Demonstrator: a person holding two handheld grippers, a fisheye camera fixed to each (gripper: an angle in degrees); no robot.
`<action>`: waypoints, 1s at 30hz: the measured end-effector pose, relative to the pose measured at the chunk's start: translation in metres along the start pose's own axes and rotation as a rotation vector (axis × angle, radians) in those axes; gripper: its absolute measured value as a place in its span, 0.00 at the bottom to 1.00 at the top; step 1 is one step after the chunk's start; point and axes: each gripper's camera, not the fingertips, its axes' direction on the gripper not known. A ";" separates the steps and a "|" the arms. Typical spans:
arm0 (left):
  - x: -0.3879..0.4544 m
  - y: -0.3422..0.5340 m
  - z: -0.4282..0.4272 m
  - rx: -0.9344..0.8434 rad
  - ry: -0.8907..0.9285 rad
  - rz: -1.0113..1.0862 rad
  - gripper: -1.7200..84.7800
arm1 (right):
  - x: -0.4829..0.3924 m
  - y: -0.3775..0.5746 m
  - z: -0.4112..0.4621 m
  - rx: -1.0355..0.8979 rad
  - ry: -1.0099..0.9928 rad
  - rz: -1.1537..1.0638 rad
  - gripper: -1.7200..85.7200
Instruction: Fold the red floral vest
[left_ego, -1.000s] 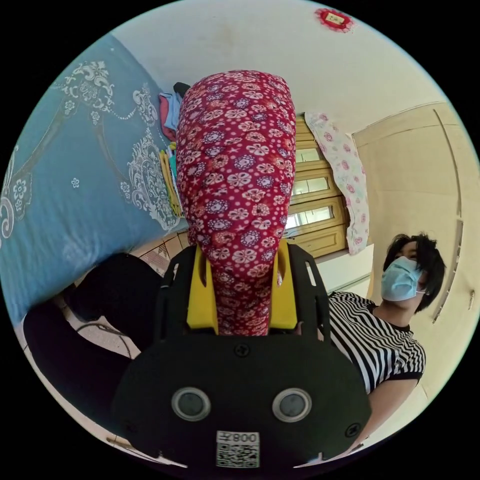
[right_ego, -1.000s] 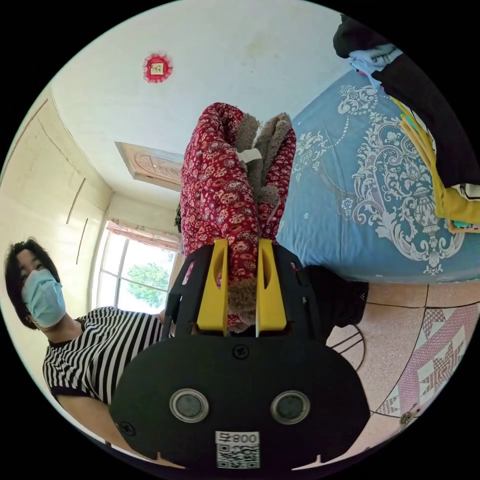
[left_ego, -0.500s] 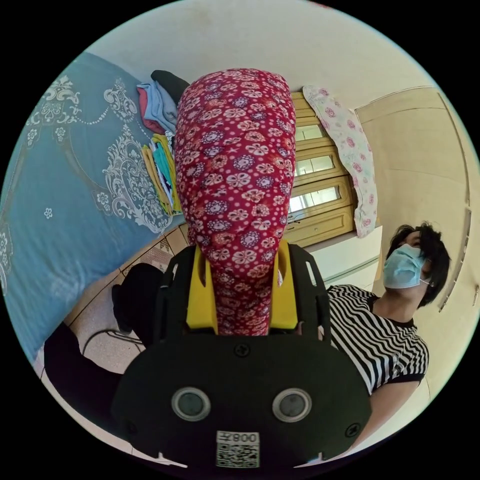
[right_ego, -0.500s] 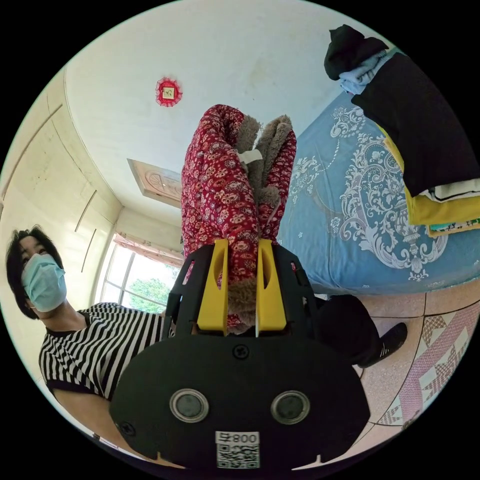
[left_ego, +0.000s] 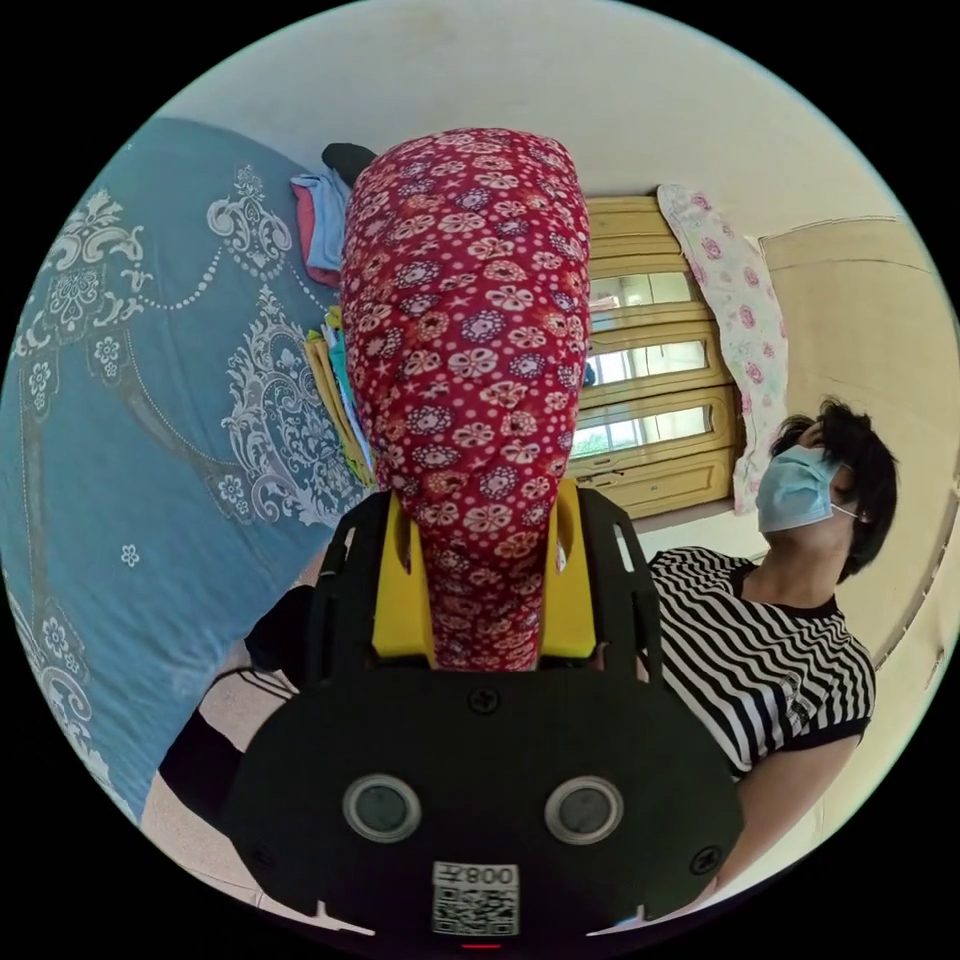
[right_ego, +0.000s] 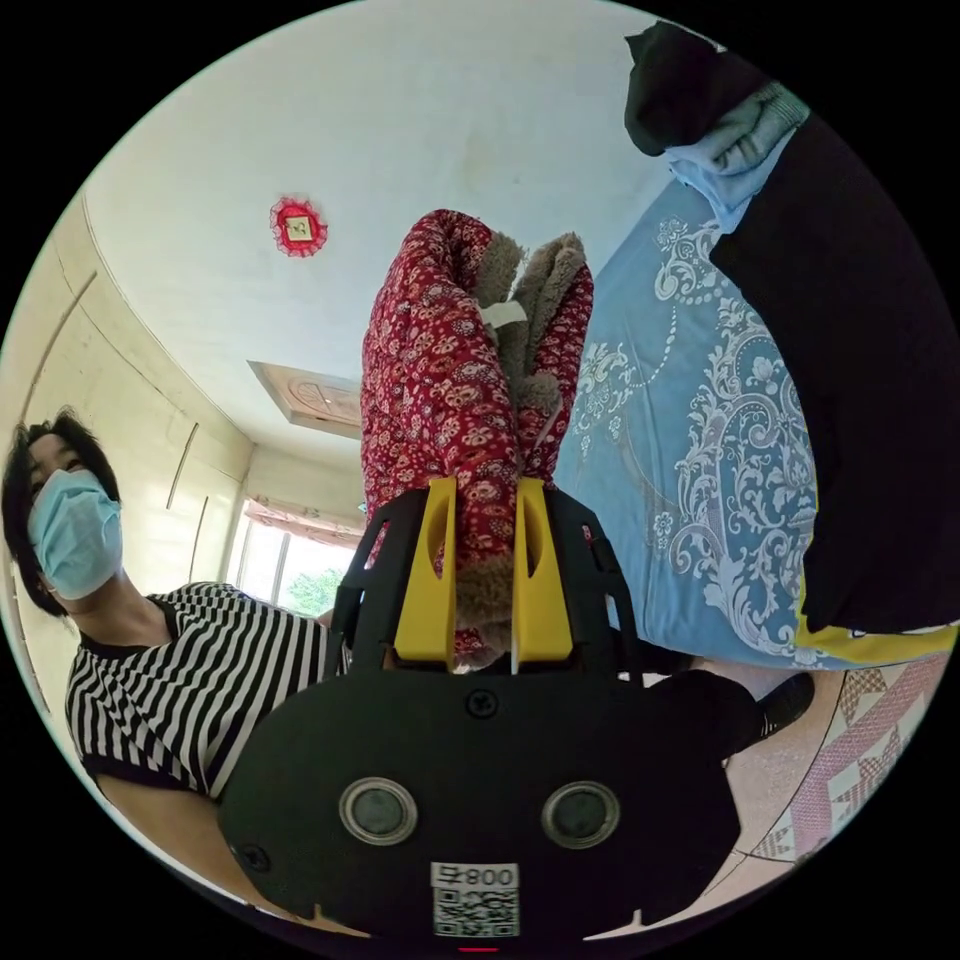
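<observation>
Yellow jaws of the left gripper (left_ego: 485, 570) press from both sides on a thick roll of the red floral vest (left_ego: 465, 330), which stands out beyond the jaw tips as a rounded bulge of patterned cloth. In the right gripper view, the right gripper (right_ego: 485, 575) likewise has both jaws clamped on the vest (right_ego: 440, 400), here with its brown fleece lining (right_ego: 525, 330) showing between two red layers (a small white tag sits among the fleece).

Outward from the left gripper, a blue bedspread (left_ego: 140, 400) with a white ornamental pattern spreads to one side, and a stack of folded clothes (left_ego: 335, 400) lies on it just behind the vest. On the other side stands a person in a striped shirt (left_ego: 765, 660), with a wooden cabinet (left_ego: 650, 400) and a hanging floral cloth (left_ego: 740, 330) behind; pale wall above is bare.

From the right gripper, the same bedspread (right_ego: 680, 450) runs beside the vest, and a dark garment (right_ego: 860, 400) on top of piled clothes crowds that side. Patterned floor tiles (right_ego: 850, 740) show past the bed's edge. The person (right_ego: 190, 680) stands on the opposite side, with a window (right_ego: 290, 580) beyond and open ceiling overhead.
</observation>
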 end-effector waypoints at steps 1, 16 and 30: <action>0.000 -0.012 0.010 -0.004 0.004 -0.011 0.23 | -0.009 -0.006 -0.013 0.011 0.001 0.008 0.12; 0.045 -0.155 0.167 -0.116 0.049 0.029 0.23 | -0.168 -0.061 -0.228 0.132 0.061 0.017 0.12; -0.025 -0.287 0.253 -0.163 0.115 0.038 0.23 | -0.267 -0.167 -0.342 0.165 0.171 0.074 0.12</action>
